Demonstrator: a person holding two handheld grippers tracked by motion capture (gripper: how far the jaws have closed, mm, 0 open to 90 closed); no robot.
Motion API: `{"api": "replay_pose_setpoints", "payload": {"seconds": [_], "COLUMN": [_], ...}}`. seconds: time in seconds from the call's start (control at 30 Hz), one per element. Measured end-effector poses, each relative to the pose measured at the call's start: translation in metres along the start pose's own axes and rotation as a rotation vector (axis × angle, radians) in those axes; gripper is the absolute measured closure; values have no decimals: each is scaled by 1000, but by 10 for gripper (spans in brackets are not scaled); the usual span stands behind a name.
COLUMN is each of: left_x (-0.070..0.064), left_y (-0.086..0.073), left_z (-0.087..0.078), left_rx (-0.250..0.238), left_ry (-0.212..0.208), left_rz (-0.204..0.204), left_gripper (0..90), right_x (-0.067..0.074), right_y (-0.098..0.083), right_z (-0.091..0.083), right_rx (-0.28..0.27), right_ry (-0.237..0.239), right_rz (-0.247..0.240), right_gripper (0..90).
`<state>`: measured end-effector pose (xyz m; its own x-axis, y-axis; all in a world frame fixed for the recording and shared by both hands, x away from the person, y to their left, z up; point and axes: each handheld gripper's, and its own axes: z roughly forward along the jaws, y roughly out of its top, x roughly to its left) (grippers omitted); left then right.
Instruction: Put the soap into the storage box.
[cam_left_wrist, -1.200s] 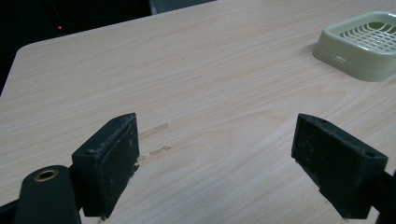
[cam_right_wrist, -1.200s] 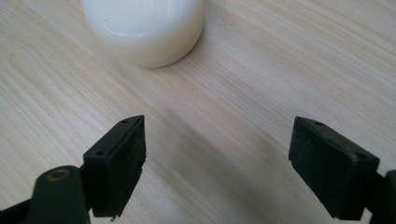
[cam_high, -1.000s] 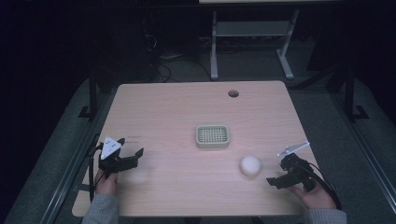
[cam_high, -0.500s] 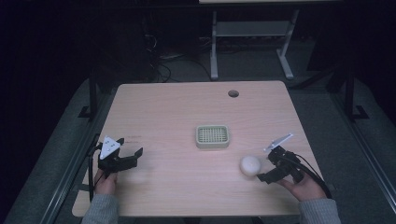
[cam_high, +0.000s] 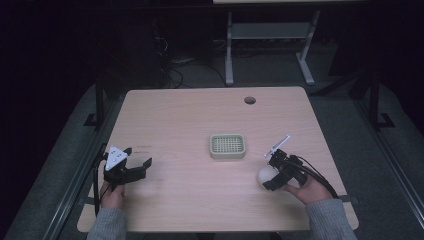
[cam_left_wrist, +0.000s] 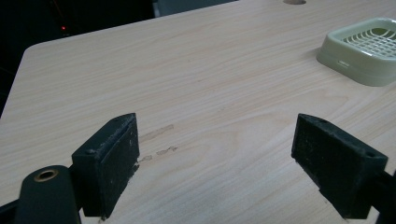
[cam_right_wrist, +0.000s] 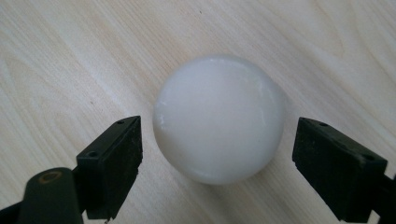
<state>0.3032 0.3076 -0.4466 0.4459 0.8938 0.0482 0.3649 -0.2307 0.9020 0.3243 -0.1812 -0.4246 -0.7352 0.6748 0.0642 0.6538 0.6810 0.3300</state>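
Ball (cam_right_wrist: 218, 119), white and smooth, sits on the pale wooden table (cam_high: 190, 115) between the spread jaws of my right gripper (cam_high: 270, 176), a gap showing on each side, at the table's near right. A pale green slatted dish (cam_high: 227, 146) lies just beyond it toward the middle. My left gripper (cam_high: 136, 169) rests at the near left, jaws wide apart over bare wood.

High view overhead, facing forward; two tongs views low and close, sharing its table (cam_high: 200, 120).
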Motion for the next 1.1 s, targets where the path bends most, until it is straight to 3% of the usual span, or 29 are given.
{"api": "replay_pose_setpoints", "payload": {"seconds": [0.57, 0.97, 1.1], "left_x": [1, 2, 3], "left_y": [0, 1, 1], "left_z": [-1, -2, -2], "left_rx": [0, 0, -3], "left_ry": [2, 3, 4], "left_rz": [-2, -1, -2], "left_gripper": [148, 148, 148], "right_x": [1, 2, 4], "right_y": [19, 23, 26], "right_z": [19, 21, 21], "right_rx": [108, 145, 168], "right_ry": [-12, -12, -17], "right_rz": [-33, -38, -59], "right_gripper": [180, 234, 237]}}
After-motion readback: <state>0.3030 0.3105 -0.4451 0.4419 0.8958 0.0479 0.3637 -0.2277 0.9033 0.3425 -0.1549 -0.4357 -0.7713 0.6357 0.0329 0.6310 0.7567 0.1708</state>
